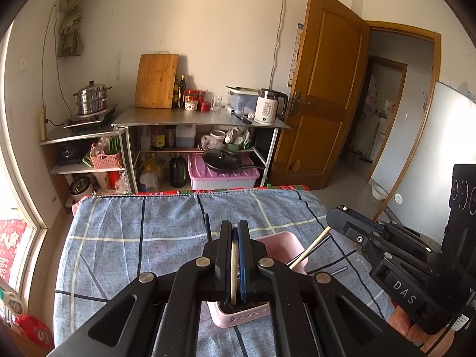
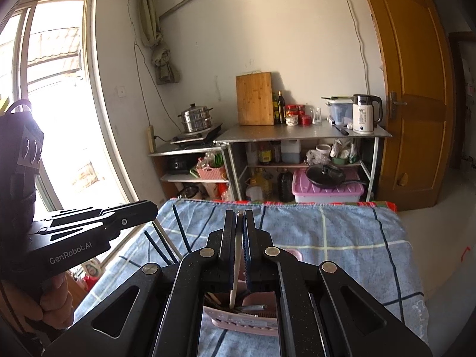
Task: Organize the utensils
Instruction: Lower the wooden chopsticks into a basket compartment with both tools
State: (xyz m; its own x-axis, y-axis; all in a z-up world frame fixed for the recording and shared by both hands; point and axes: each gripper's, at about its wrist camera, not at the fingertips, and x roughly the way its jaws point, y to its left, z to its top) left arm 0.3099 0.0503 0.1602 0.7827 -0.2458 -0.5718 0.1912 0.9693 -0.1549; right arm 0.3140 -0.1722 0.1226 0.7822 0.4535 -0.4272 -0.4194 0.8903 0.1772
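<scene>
A pink utensil holder (image 1: 281,245) stands on the blue checked cloth (image 1: 142,232); it also shows in the right wrist view (image 2: 247,324). My left gripper (image 1: 234,229) is shut on a cream chopstick (image 1: 233,267) above the holder. My right gripper (image 2: 239,217) is shut on a white chopstick (image 2: 236,267) whose lower end reaches into the holder. In the left wrist view the right gripper (image 1: 339,212) holds that chopstick (image 1: 312,248) slanting into the holder. Dark chopsticks (image 2: 181,232) stick up at the left.
A steel counter (image 1: 190,117) with a cutting board (image 1: 156,80), kettle (image 1: 269,105) and jars stands behind the table. Shelves below hold bottles and a pink box (image 1: 221,174). A wooden door (image 1: 321,89) stands open at the right. A window (image 2: 53,89) is at the left.
</scene>
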